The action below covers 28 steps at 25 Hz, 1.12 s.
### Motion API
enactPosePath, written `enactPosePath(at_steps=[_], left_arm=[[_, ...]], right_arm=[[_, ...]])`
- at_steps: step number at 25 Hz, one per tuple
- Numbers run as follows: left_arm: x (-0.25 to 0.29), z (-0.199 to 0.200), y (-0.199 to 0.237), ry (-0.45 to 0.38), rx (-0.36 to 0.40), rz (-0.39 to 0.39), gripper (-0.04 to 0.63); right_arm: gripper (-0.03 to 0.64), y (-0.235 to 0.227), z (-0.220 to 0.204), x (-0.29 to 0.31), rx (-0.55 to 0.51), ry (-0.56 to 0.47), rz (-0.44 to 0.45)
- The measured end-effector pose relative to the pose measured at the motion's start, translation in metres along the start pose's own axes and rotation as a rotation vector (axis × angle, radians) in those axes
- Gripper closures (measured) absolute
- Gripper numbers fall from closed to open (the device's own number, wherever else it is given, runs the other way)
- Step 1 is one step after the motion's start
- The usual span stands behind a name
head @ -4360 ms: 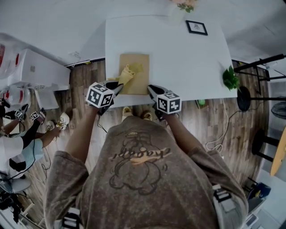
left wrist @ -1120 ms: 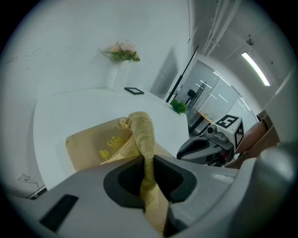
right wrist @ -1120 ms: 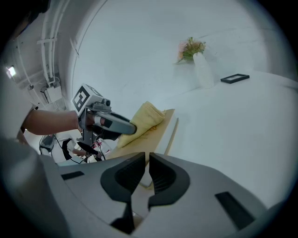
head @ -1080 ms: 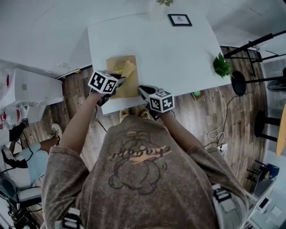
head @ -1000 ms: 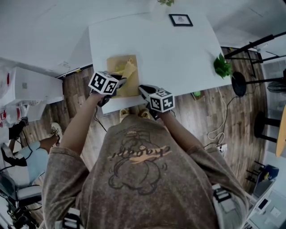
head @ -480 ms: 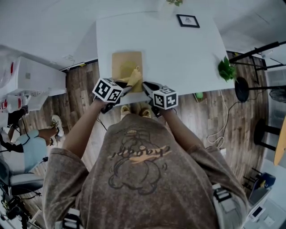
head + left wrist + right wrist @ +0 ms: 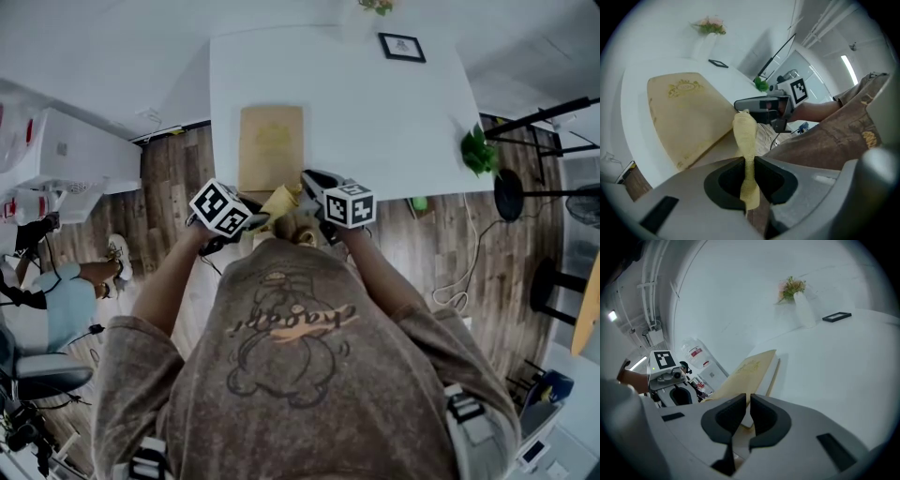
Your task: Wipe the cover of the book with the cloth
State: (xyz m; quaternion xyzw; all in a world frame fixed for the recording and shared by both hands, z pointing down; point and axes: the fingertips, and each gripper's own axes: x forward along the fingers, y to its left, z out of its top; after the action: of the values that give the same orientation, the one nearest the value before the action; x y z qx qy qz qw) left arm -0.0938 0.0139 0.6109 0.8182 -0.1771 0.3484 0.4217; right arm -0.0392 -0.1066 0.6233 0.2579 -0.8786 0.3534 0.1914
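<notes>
head view. tan book [image 7: 271,145] flat on the white table [image 7: 375,112], near the front edge and toward the left side, cover up and bare. right at that front edge, a bunched yellow cloth [image 7: 281,201], clear of the book, sticking out of the left gripper [image 7: 255,221]. right gripper [image 7: 307,176] with its tips at the book's near right corner. farther back on the table, a small black picture frame [image 7: 401,47]; by the right edge, a green plant [image 7: 478,152]; at the far edge, a vase of flowers [image 7: 375,7], half cut off. wooden floor [image 7: 178,169] beside the table. below, both forearms and a brown printed shirt [image 7: 291,375].

left gripper view. jaws clenched on the cloth [image 7: 746,140]: a thin yellow strip squeezed between the pads, the free end standing up past the tips in a rounded fold. beyond and to the left, the book [image 7: 684,117], flat, a gold emblem on its cover, not touched by the cloth. straight ahead, the right gripper [image 7: 738,104], tips toward the book's near corner, marker cube [image 7: 798,90] at its back. vase, frame and plant small along the far table.

right gripper view. jaws drawn almost together, only a slim slit between, nothing plainly held in it. behind the slit, the book's near corner [image 7: 752,369], pale page edge showing; cannot tell whether the tips touch it. off to the left and lower, the left gripper with its own marker cube. vase and frame on the far side of the table.
</notes>
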Motion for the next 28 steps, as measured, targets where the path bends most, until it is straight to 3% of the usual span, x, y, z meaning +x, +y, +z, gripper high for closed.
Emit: enactPosePath(at_steps=[4, 7, 11, 18, 23, 28], left_arm=[[-0.026, 0.016, -0.012, -0.059, -0.002, -0.075, 0.543], [-0.058, 0.050, -0.005, -0.150, 0.001, -0.074, 0.543], [-0.094, 0.097, 0.030, -0.235, 0.038, 0.045, 0.543], [-0.114, 0.166, 0.103, -0.302, 0.047, 0.256, 0.543], [-0.098, 0.199, 0.145, -0.281, 0.072, 0.371, 0.543], [-0.058, 0.203, 0.158, -0.202, 0.067, 0.374, 0.543]], right_arm=[[0.584, 0.001, 0.000, -0.001, 0.007, -0.003, -0.001], [0.584, 0.001, 0.000, -0.001, 0.017, -0.009, -0.004], [0.584, 0.001, 0.000, 0.000, 0.024, -0.011, -0.007], [0.584, 0.003, 0.001, 0.002, 0.045, -0.018, 0.004], [0.588, 0.000, 0.000, 0.003, 0.021, -0.014, -0.004], [0.588, 0.000, 0.001, 0.001, 0.033, -0.022, -0.001]])
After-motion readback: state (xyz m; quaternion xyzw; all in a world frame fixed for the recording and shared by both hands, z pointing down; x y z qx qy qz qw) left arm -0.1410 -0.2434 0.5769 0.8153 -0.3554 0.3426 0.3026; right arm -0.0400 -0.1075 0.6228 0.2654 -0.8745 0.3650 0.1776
